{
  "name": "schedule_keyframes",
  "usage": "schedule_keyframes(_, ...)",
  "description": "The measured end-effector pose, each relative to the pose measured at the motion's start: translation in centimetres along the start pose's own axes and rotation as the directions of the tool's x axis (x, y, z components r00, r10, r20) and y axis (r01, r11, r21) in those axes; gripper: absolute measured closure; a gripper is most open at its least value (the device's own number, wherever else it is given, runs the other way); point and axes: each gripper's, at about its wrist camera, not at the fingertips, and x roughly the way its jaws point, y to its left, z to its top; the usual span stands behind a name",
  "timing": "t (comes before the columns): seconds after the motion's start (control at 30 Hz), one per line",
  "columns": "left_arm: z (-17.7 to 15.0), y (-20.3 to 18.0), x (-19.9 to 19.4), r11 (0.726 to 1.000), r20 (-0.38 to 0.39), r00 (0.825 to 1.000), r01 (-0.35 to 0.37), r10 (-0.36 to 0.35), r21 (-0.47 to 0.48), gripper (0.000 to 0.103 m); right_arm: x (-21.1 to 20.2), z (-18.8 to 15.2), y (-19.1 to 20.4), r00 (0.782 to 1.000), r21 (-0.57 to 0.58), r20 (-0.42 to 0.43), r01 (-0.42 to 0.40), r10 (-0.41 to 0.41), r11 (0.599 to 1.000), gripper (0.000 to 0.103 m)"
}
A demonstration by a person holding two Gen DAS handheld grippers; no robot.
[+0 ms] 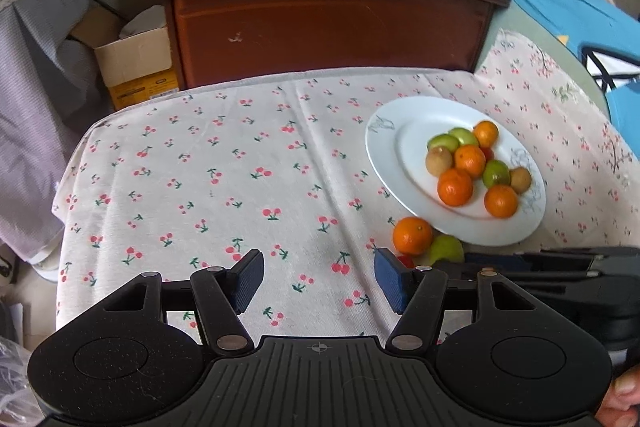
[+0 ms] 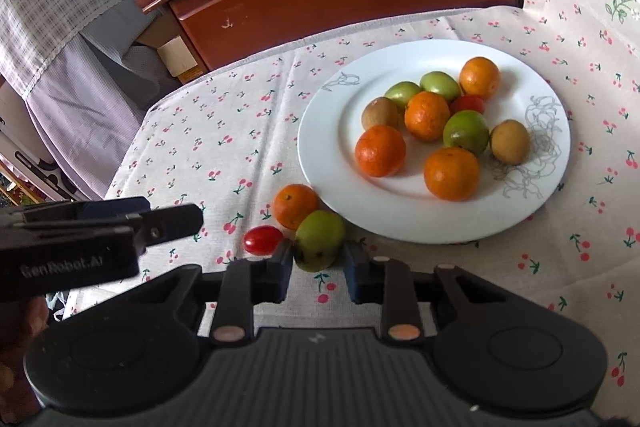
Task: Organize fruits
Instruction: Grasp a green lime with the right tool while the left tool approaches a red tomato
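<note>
A white plate (image 2: 332, 147) holds several oranges, green fruits, brown fruits and a cherry tomato; it also shows in the left wrist view (image 1: 384, 155). Off the plate on the cloth lie an orange (image 2: 295, 206), a green fruit (image 2: 320, 239) and a red cherry tomato (image 2: 262, 239). My right gripper (image 2: 317, 267) is partly open, its pads on either side of the green fruit's near end, with a small gap on the right. My left gripper (image 1: 319, 277) is open and empty over bare cloth, left of the orange (image 1: 412, 235) and green fruit (image 1: 446, 249).
The table wears a cherry-print cloth (image 1: 224, 179). A brown wooden cabinet (image 1: 320, 23) stands behind it. A cardboard box (image 1: 132, 67) sits at the left. The left gripper's body (image 2: 80, 239) shows in the right wrist view.
</note>
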Motion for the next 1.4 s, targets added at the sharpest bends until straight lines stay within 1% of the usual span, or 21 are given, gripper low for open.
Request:
schedule_keyframes(0.23,-0.7,-1.3,0.6,0.996,-0.006,0.999,0.043,-0.043,0.078,0.044,-1.0,0.2,-0.4,1.000,0.021,-0.002,-0.019,0.019,1.000,0.076)
schedule_keyframes(0.33,-1.0,-1.9,0.8,0.992,-0.003,0.998,0.066,-0.066,0.111,0.044,-1.7,0.2,-0.5,1.000,0.019,-0.006,-0.009,0.010,1.000,0.076)
schedule_keyframes(0.5,-1.5,-3.2,1.3,0.979,-0.002,0.994,0.108,-0.109,0.172,0.053,-2.6,0.1,-1.2,1.000,0.040,-0.013,-0.003,0.004,0.999,0.076)
schedule_keyframes(0.6,-1.7,-3.8,1.8,0.974,-0.003,0.994,0.110,-0.111,0.196,0.058,-3.1,-0.2,-1.7,1.000,0.058,-0.018,0.003,-0.002,0.998,0.076)
schedule_keyframes(0.67,-1.8,-4.2,2.1,0.972,-0.005,0.994,0.107,-0.108,0.210,0.060,-3.4,-0.3,-2.0,1.000,0.071,-0.020,0.001,0.000,0.998,0.076)
schedule_keyframes(0.73,-1.9,-4.4,2.5,0.971,-0.010,0.995,0.103,-0.103,0.217,0.065,-3.6,-0.5,-2.2,1.000,0.073,-0.020,0.003,-0.001,0.997,0.076)
schedule_keyframes(0.97,-2.0,-4.9,3.0,0.967,-0.004,0.994,0.108,-0.110,0.229,0.074,-3.8,-0.6,-2.7,1.000,0.104,-0.024,0.007,-0.004,0.995,0.076)
schedule_keyframes(1.03,-2.0,-4.9,3.0,0.966,-0.003,0.993,0.115,-0.118,0.233,0.081,-3.7,-0.7,-2.9,1.000,0.116,-0.027,0.008,-0.005,0.993,0.076)
schedule_keyframes(1.4,-2.0,-5.1,2.5,0.969,0.003,0.991,0.130,-0.133,0.212,0.082,-3.8,-0.6,-3.0,1.000,0.128,-0.023,0.005,-0.002,0.992,0.076)
